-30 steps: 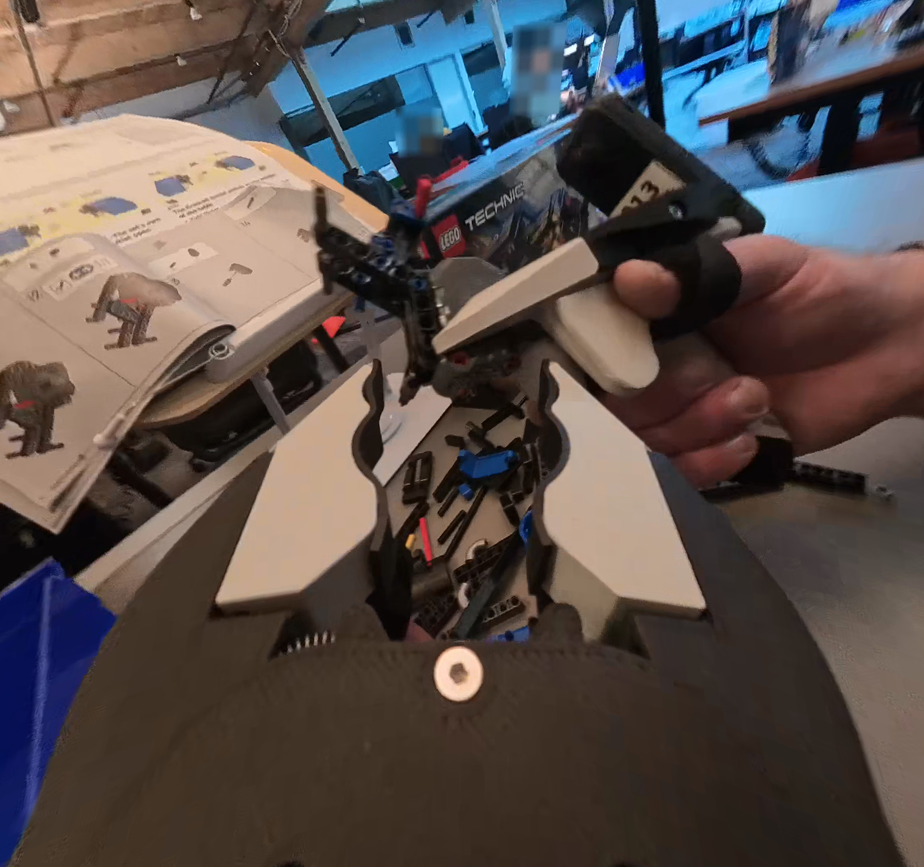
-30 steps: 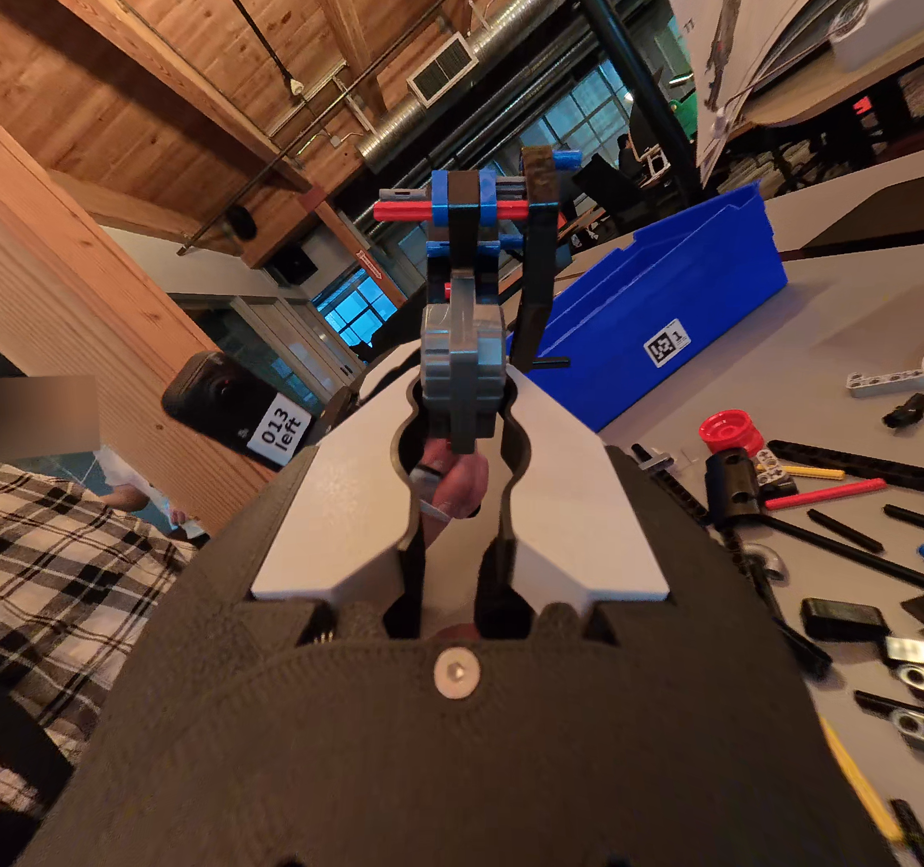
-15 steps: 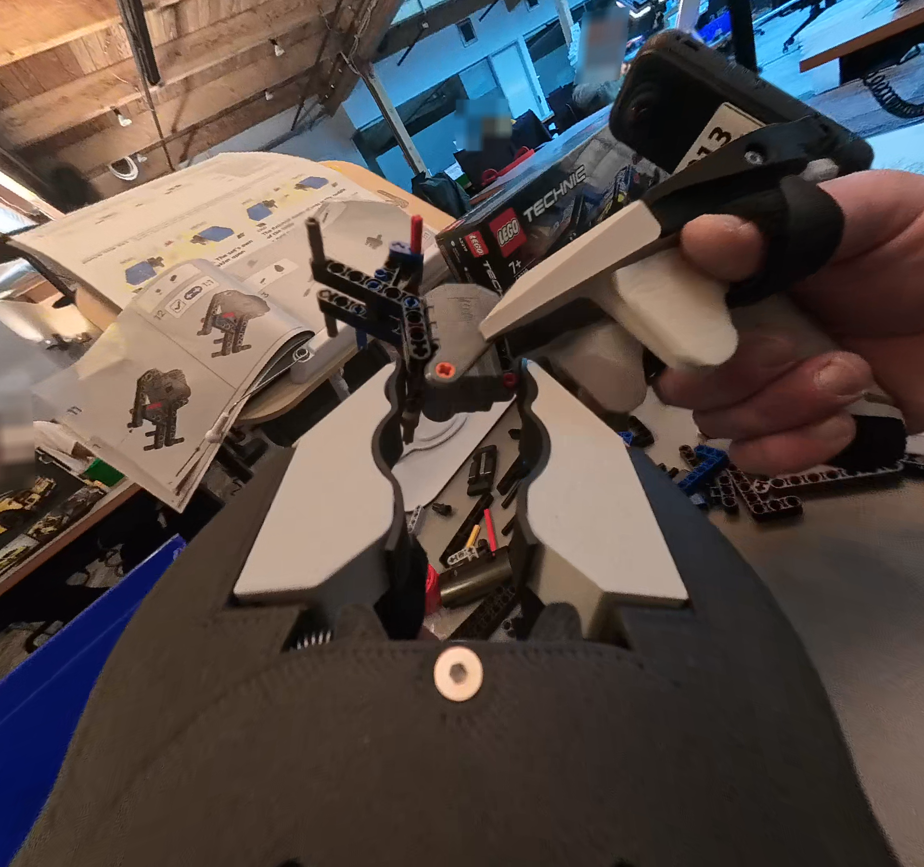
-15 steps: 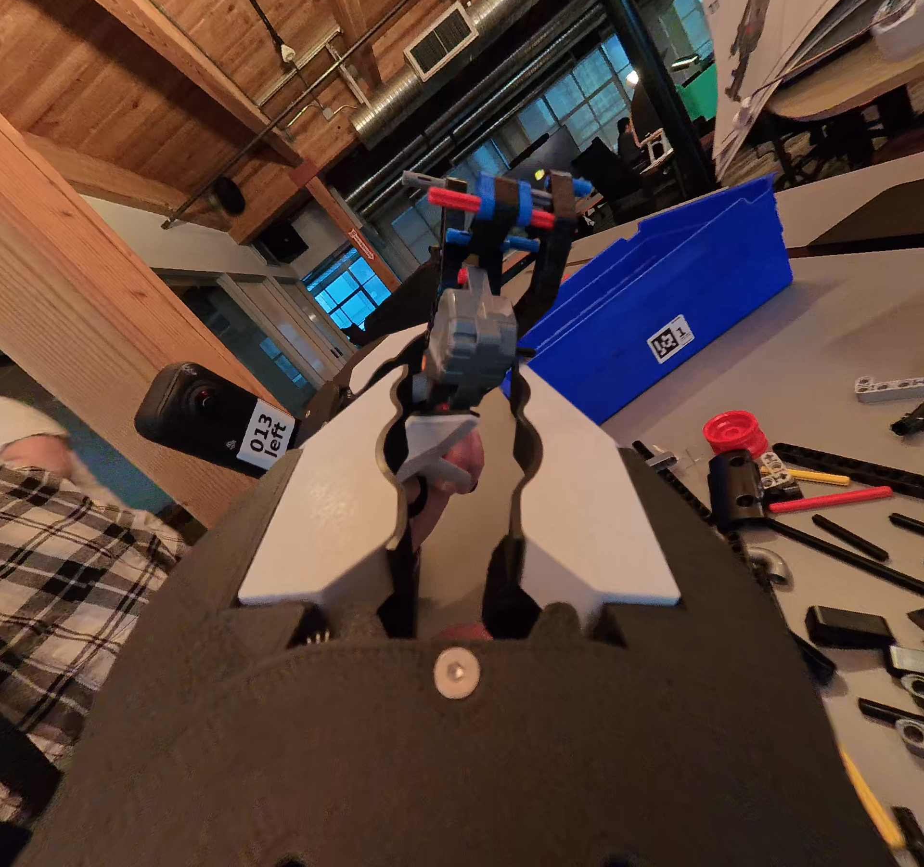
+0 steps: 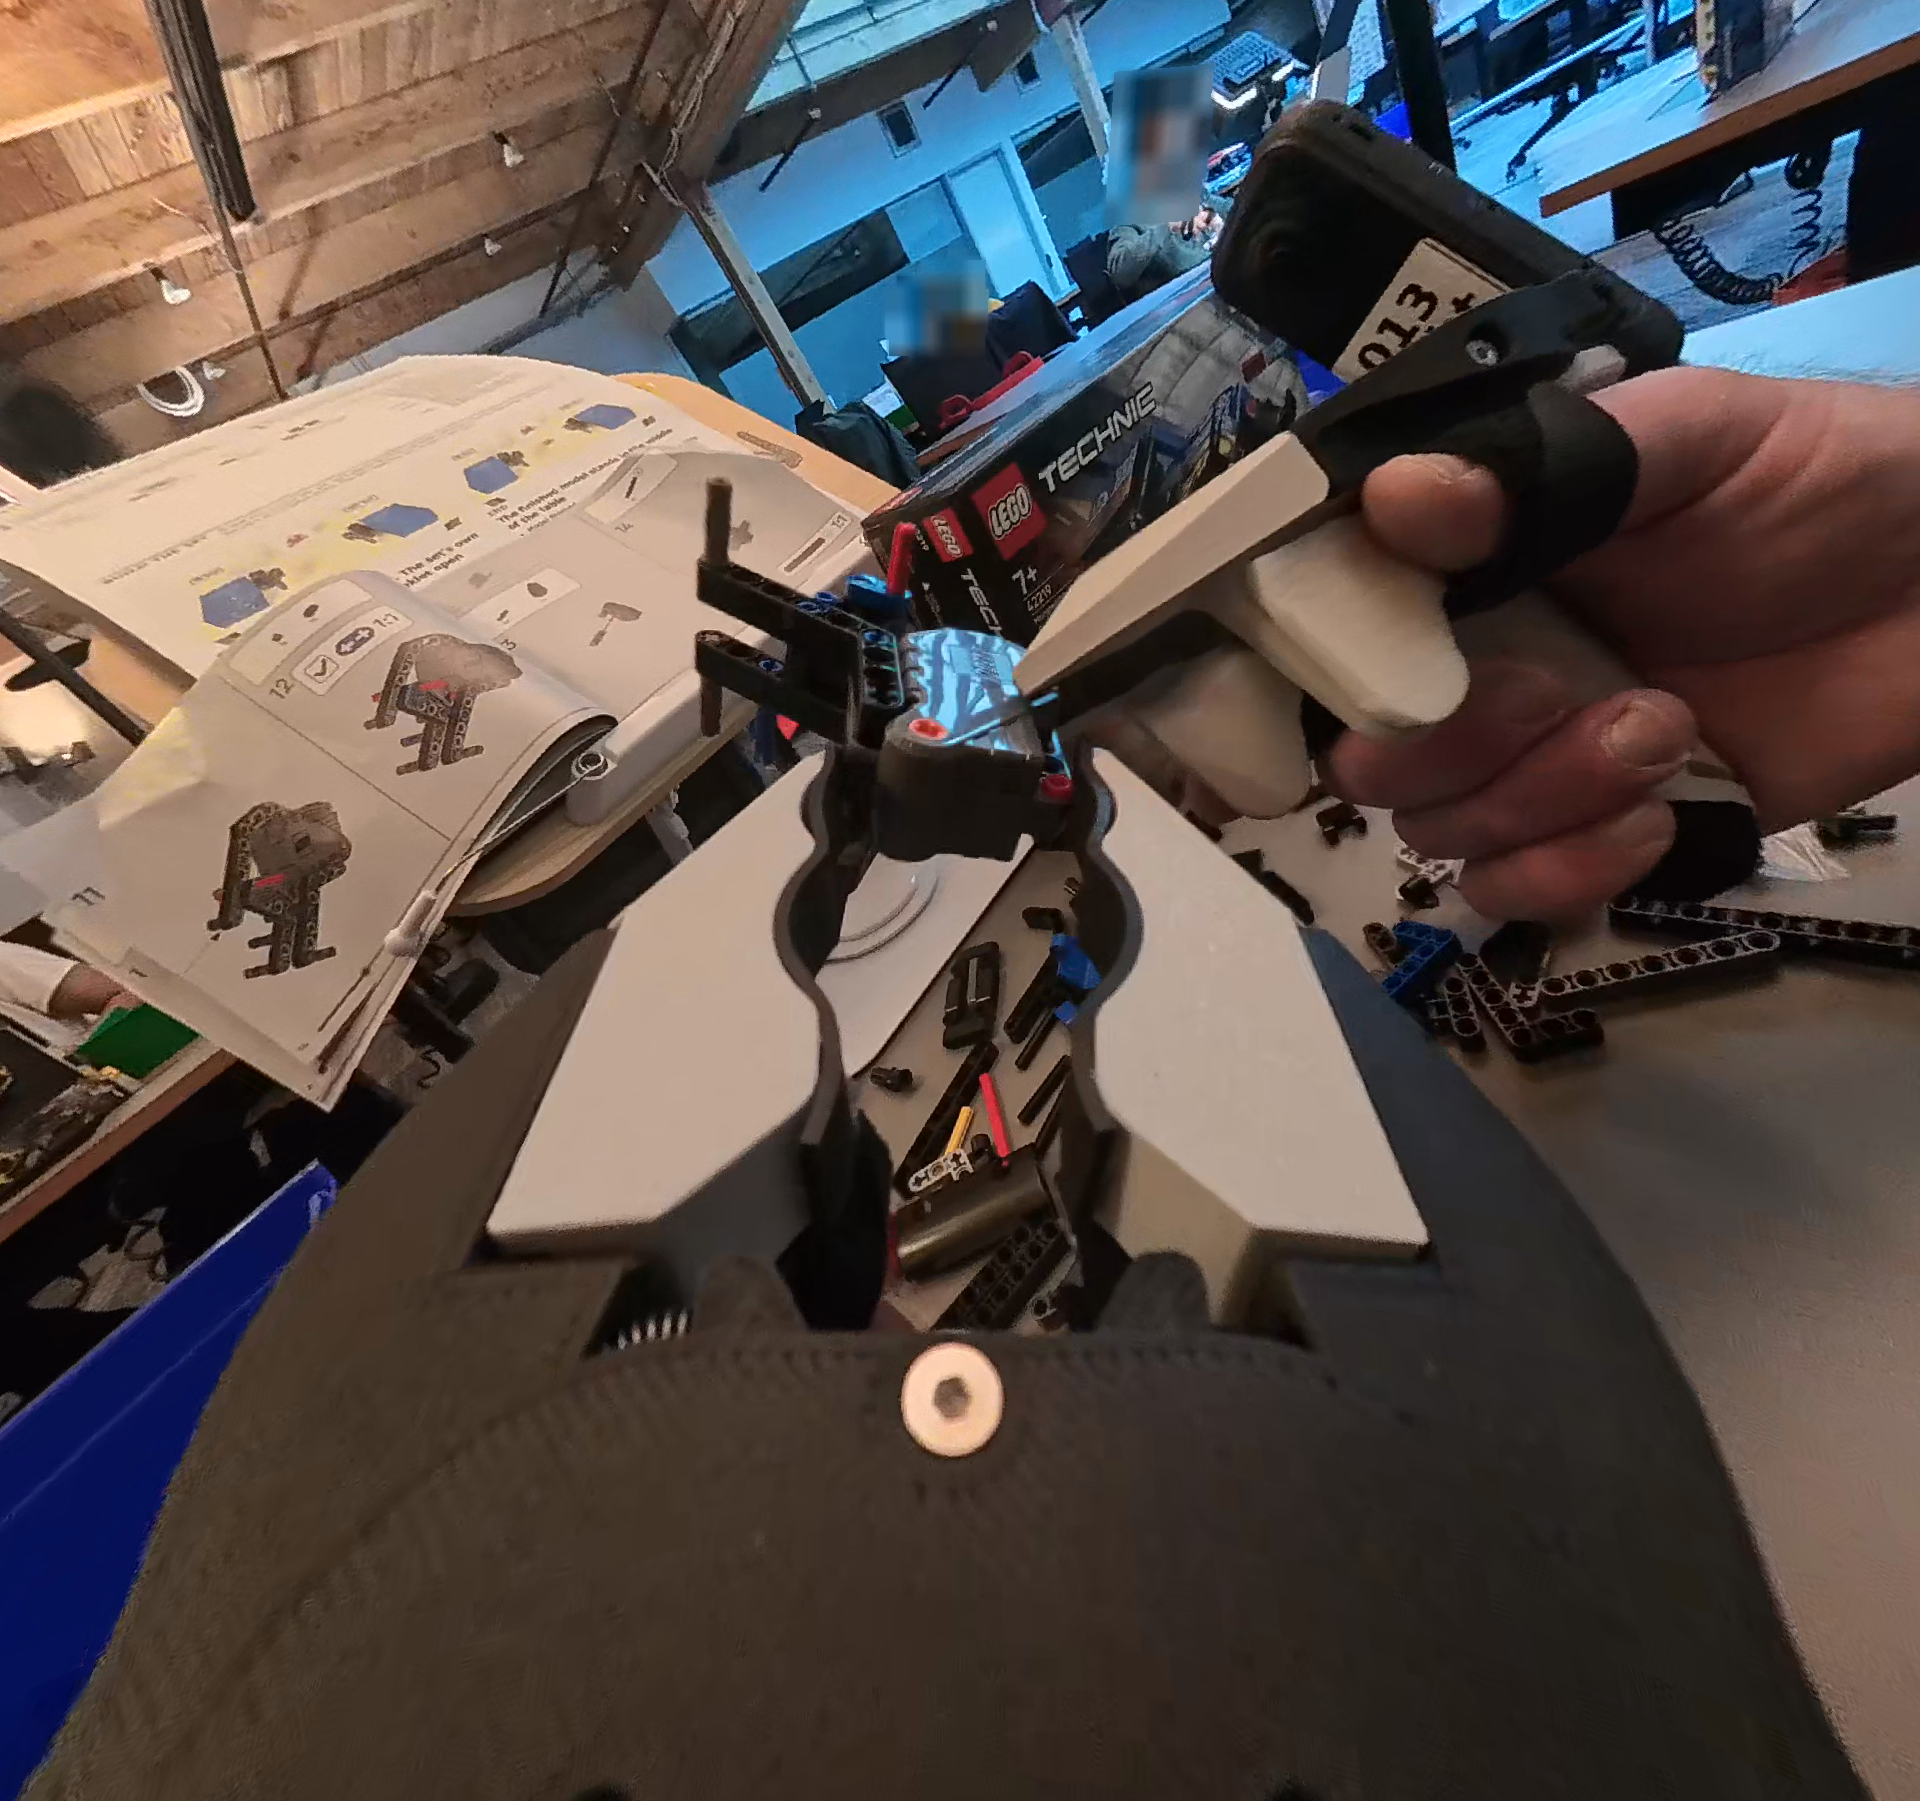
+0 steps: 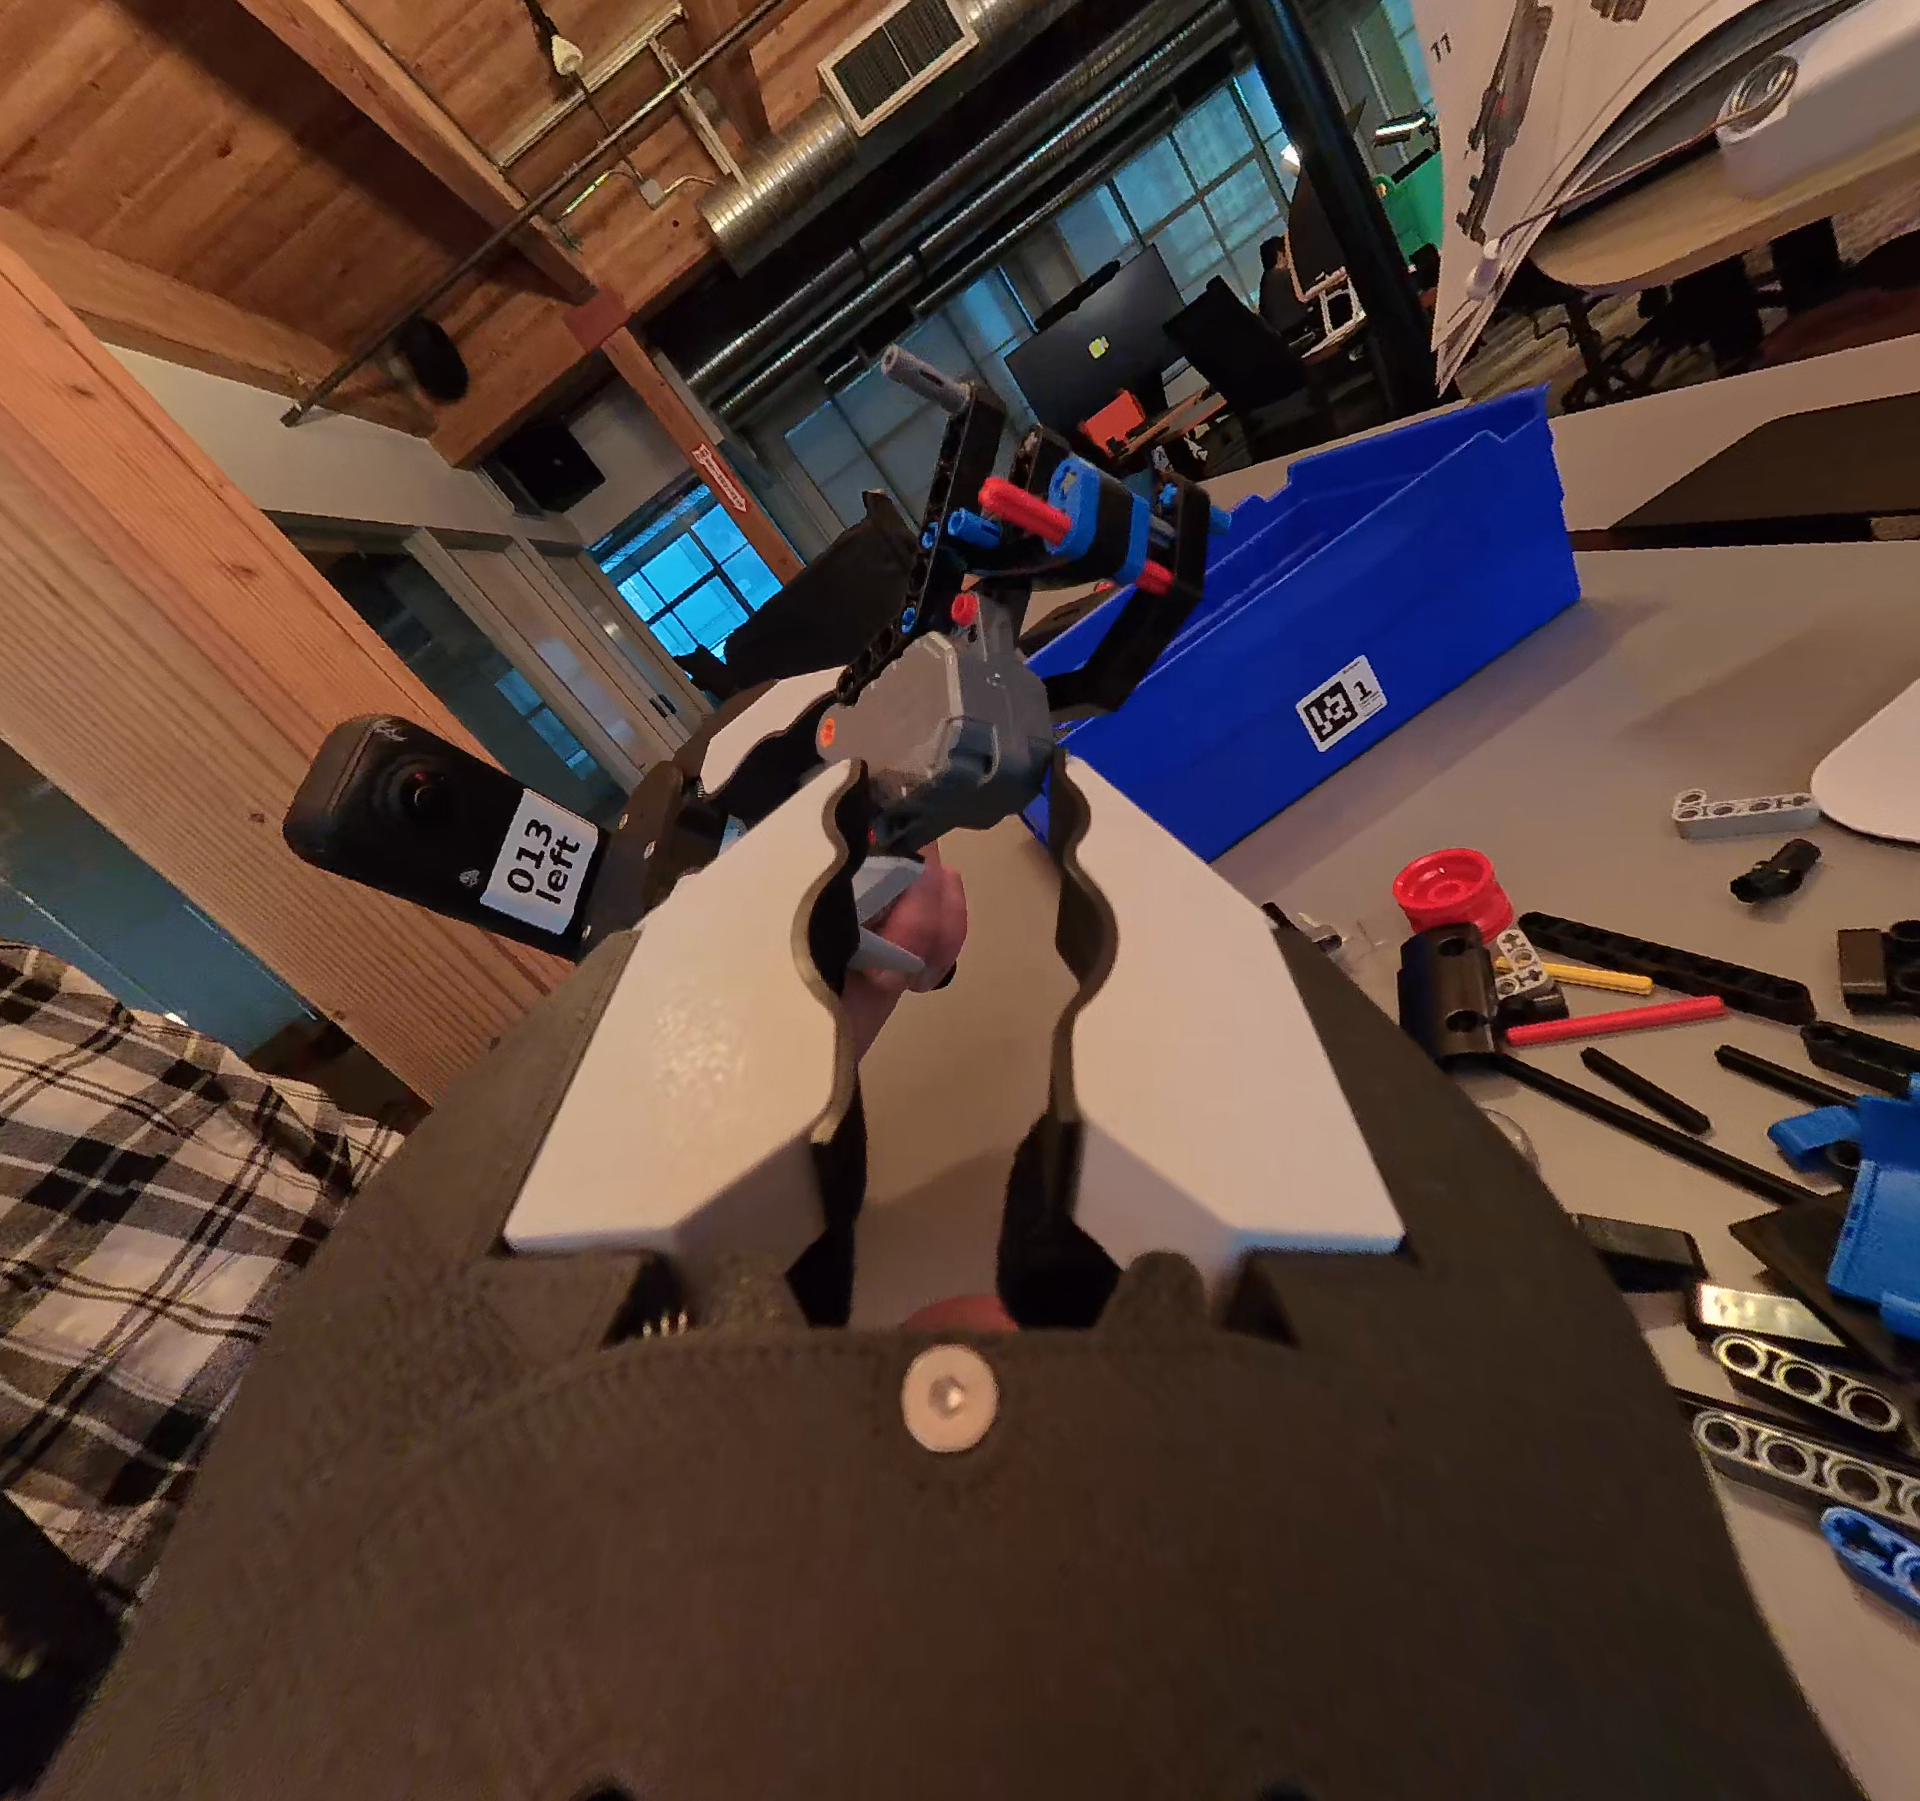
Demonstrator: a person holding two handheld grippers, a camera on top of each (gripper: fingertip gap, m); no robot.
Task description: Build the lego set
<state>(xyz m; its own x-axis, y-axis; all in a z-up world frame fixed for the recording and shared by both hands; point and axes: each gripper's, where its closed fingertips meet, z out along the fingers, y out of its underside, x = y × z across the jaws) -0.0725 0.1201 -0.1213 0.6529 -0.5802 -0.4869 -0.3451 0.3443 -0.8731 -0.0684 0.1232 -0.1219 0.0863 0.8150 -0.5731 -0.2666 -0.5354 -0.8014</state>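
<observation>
Right now the lego assembly (image 5: 914, 712) — black holed beams, blue connectors, red pins and a grey block at its base — is hanging in the air above the table (image 5: 1714, 1180), gripped from two sides. The left gripper (image 5: 956, 795) is pinching the grey block between its fingertips, its jaws set narrow around it. The right gripper (image 6: 951, 790) is meeting the same block from the opposite side, its tips likewise clamping it; in the left wrist view a hand (image 5: 1621, 629) is squeezing that gripper's trigger. Below, loose parts (image 5: 997, 1076) are lying scattered on the table, with longer black beams (image 5: 1621, 972) off to the right. Behind the assembly the lego box (image 5: 1049, 515) is standing, and an open instruction booklet (image 5: 364, 629) is drooping over a raised stand. A blue bin (image 6: 1340, 650) is sitting farther along the table — near a red wheel hub (image 6: 1452, 891).
</observation>
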